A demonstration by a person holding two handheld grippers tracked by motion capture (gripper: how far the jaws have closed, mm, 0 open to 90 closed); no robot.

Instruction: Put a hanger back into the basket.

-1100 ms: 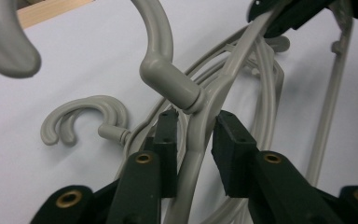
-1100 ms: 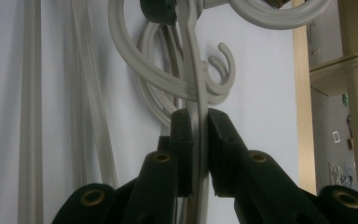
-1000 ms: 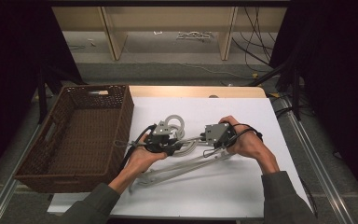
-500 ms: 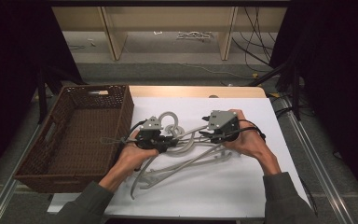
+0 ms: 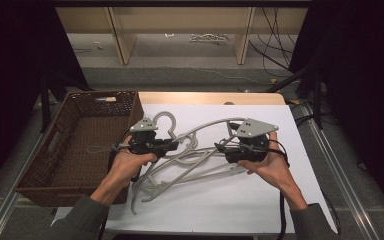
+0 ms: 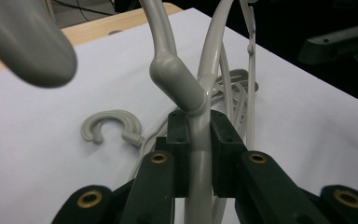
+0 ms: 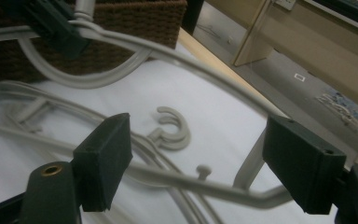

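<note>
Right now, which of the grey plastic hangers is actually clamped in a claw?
The raised grey plastic hanger: the left claw is shut on its stem just below the hook. The other grey hangers lie piled on the white sheet; the right claw is open.

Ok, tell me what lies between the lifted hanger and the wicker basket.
Nothing visible stands between them. The left gripper is shut on the lifted hanger, right beside the wicker basket, whose near rim is unblocked. But the other hangers on the table lie tangled under it and may drag along.
</note>
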